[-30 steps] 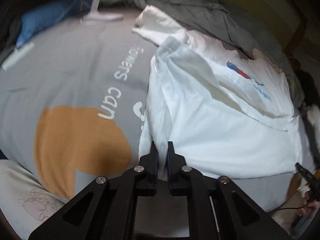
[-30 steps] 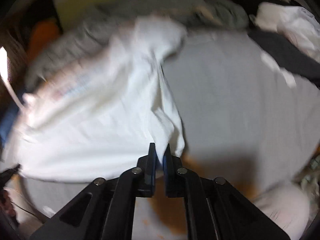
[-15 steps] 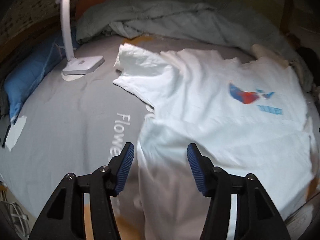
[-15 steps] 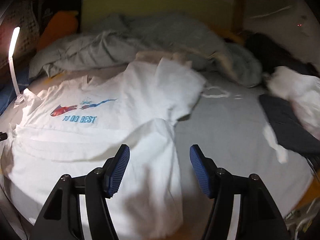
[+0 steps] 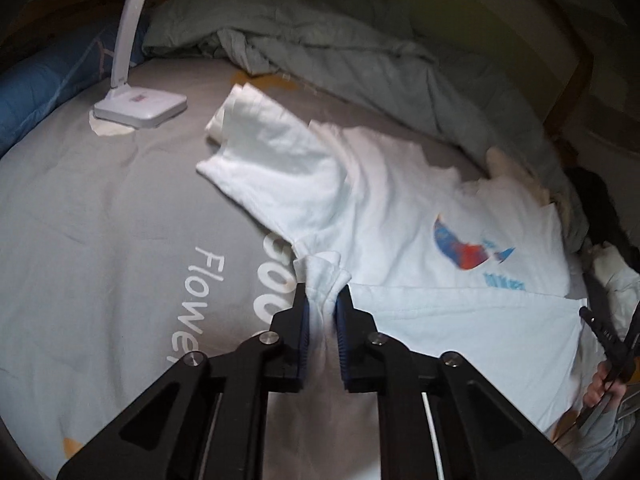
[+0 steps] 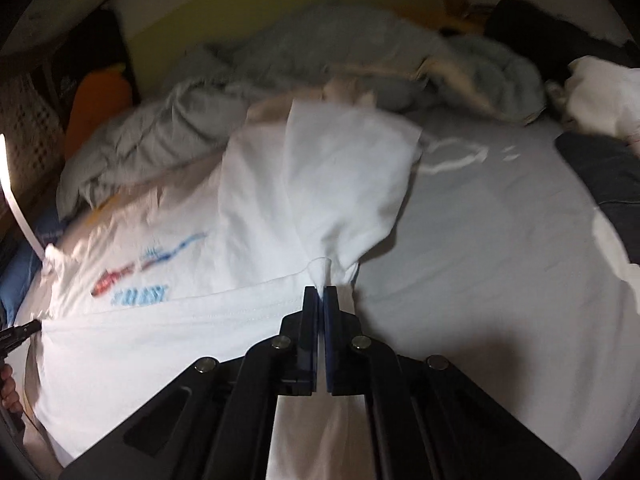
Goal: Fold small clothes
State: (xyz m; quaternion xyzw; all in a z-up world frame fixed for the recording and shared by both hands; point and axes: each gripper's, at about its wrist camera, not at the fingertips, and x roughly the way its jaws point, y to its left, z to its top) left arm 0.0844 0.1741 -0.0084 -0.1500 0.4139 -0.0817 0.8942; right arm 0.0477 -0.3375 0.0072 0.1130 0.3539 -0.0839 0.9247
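A white T-shirt [image 5: 400, 208] with a red and blue print lies front up on the grey bed sheet [image 5: 120, 240], its lower part folded up over the chest. My left gripper [image 5: 322, 294] is closing on a bunched corner of the shirt beside the left sleeve, and its pads press on the cloth. In the right wrist view the T-shirt [image 6: 280, 200] spreads to the left, and my right gripper [image 6: 320, 290] is shut on a pinch of it below the right sleeve. Each gripper shows at the edge of the other's view.
A white desk lamp [image 5: 140, 108] stands on the bed at the far left beside a blue pillow [image 5: 36, 92]. A rumpled grey duvet [image 5: 340, 52] lies along the back. Dark clothes [image 6: 600, 172] and white clothes [image 6: 600, 92] lie at the right.
Both grippers let go of the shirt's hem, opened wide over the cloth, then closed on it beside the sleeves. The hem now lies folded up over the chest.
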